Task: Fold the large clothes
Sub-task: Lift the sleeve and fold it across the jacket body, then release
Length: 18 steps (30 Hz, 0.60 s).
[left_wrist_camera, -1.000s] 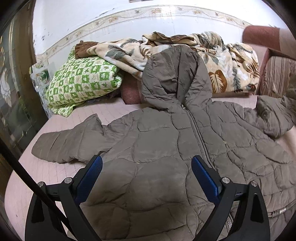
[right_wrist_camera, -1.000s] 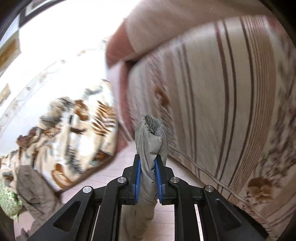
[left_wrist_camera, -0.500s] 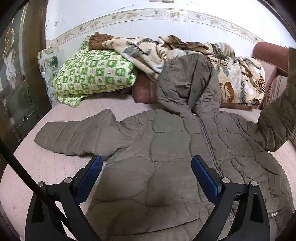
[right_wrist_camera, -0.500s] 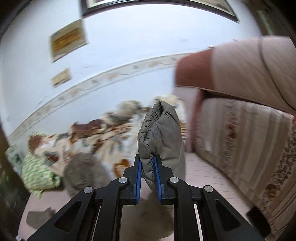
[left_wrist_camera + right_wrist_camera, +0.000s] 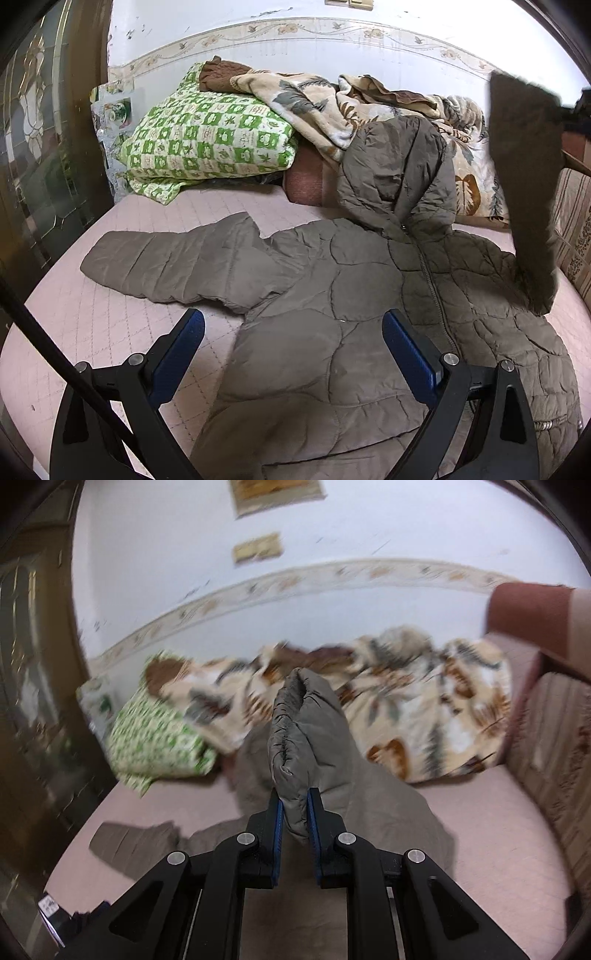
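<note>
While the jacket (image 5: 369, 314) lies face up on the bed (image 5: 92, 325), zip closed and hood propped against the bedding at the wall, I have its right sleeve (image 5: 295, 738) pinched at the cuff in my right hand-held gripper (image 5: 295, 812), pads pressed firmly on the padded fabric. A second ago that cuff was out by the striped sofa arm; now I have swung it up and inward, so it hangs over the jacket's right shoulder and shows in the left view as a dark raised strip (image 5: 524, 192). I read this as the first fold well under way: the sleeve still has to be carried across the chest and laid flat.

My left hand-held gripper (image 5: 291, 354) hovers above the lower front panel with its jaws wide apart and nothing between them. It has drifted a little sideways, bringing the left sleeve (image 5: 166, 258), stretched flat on the bed, more fully into view; that one is untouched.

Beyond the jacket sit a green checked pillow (image 5: 207, 136) and a leaf-print blanket (image 5: 325, 107). The hood rests on that heap, so folding it down may drag the blanket along. A striped cushion (image 5: 576, 206) crowds the right edge.
</note>
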{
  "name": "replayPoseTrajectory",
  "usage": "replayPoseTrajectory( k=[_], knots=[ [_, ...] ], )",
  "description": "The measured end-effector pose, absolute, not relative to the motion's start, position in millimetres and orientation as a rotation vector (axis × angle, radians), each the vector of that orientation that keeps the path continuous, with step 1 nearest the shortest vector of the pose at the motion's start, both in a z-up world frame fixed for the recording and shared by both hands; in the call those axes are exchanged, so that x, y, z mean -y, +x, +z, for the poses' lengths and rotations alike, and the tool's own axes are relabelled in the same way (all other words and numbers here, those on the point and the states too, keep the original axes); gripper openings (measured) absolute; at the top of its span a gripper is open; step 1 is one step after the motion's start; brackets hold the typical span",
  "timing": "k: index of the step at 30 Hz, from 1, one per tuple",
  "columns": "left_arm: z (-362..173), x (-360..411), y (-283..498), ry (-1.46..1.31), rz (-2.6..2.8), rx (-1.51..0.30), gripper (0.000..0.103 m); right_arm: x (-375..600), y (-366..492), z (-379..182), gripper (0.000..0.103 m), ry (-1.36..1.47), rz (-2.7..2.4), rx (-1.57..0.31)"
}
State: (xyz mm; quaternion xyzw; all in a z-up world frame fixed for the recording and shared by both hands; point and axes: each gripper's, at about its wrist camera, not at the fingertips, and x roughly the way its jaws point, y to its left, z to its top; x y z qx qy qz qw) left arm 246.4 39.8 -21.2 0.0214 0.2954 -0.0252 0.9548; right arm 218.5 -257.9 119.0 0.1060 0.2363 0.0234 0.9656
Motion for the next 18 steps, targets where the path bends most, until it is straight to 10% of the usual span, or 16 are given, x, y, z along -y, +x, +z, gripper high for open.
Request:
replayPoseTrajectory(
  k=[18],
  knots=[
    [-37.3, -71.9, 283.3, -0.076, 0.028, -0.720, 0.096, 125.2, 313.5, -71.1, 0.019, 0.323, 0.304, -0.815]
  ],
)
